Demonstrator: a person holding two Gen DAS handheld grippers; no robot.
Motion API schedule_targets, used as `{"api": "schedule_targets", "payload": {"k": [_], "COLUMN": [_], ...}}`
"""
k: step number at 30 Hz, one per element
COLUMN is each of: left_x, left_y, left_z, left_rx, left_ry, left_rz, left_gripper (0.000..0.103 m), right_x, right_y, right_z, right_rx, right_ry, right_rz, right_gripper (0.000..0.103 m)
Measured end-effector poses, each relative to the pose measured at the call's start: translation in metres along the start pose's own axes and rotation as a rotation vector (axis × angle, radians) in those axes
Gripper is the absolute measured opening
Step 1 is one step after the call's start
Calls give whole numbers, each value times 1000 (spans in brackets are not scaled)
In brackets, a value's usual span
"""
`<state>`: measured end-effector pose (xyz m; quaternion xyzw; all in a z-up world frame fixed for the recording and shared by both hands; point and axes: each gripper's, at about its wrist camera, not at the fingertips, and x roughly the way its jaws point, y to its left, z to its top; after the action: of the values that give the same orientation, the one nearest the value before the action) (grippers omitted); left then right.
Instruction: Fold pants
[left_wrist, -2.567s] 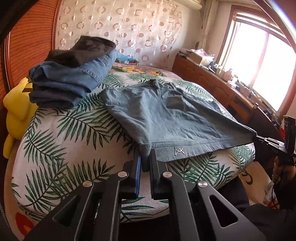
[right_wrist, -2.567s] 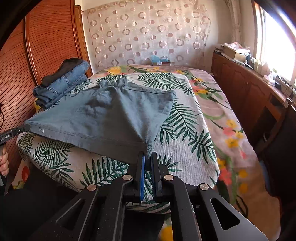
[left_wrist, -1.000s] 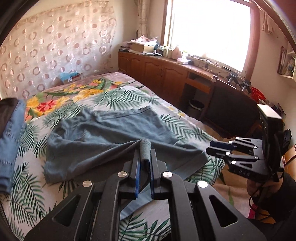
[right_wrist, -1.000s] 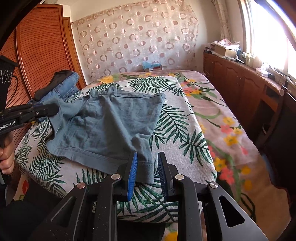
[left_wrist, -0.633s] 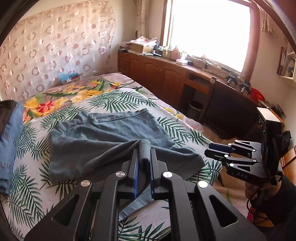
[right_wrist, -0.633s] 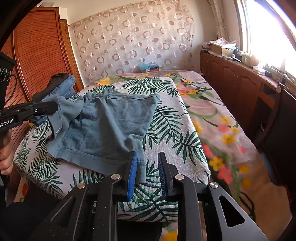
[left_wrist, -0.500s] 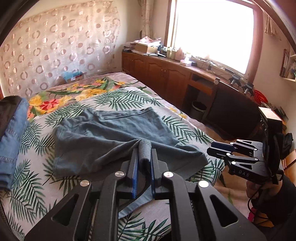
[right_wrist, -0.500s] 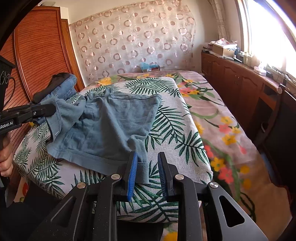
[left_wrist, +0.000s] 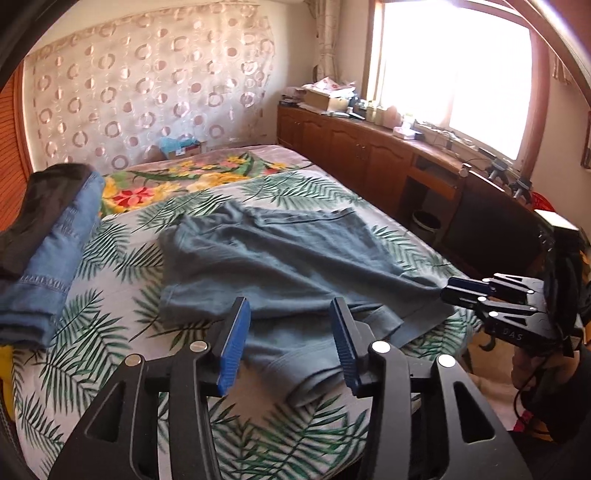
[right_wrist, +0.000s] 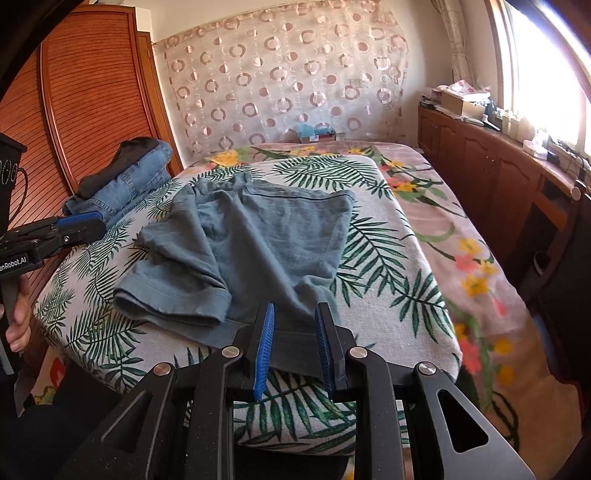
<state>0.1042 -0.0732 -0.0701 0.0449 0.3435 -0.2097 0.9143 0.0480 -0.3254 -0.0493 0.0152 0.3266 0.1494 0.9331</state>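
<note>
Pants (right_wrist: 251, 243) lie on the bed (right_wrist: 391, 295) near its front edge, with the left side folded over the middle. Both tongs are wide apart and hold nothing. The left gripper (left_wrist: 290, 341) hangs just over the folded part. The right gripper (right_wrist: 293, 345) sits at the front hem. A jeans pile (right_wrist: 125, 181) rests far off by the wooden wall.

Blue-grey pants (right_wrist: 258, 243) — half-folded, rumpled, on bed

Sunlit window (left_wrist: 454, 74) above a wooden cabinet run (left_wrist: 369, 155); circle-patterned curtain (right_wrist: 280, 74) behind the leaf-print bed (right_wrist: 388, 295); slatted wardrobe (right_wrist: 92, 92).
</note>
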Motion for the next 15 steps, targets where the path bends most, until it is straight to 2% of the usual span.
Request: {"api": "schedule_targets", "payload": {"k": [2, 3, 4, 5, 15], "left_x": [2, 5, 6, 7, 19], "left_y": [6, 9, 12, 13, 20], "left_z": [-5, -6, -9, -12, -32], "left_rx": [-6, -12, -20, -24, -39], "left_ry": [6, 10, 15, 15, 51], "left_rz": [17, 18, 16, 15, 35], "left_gripper": [53, 63, 80, 84, 87], "right_x": [5, 6, 8, 11, 23], "right_y": [2, 3, 4, 5, 12], "right_z": [0, 0, 0, 0, -1], "right_rx": [-5, -7, -10, -14, -55], "right_ry": [8, 10, 13, 16, 51], "right_rz": [12, 19, 25, 31, 87], "right_gripper": [23, 23, 23, 23, 25]}}
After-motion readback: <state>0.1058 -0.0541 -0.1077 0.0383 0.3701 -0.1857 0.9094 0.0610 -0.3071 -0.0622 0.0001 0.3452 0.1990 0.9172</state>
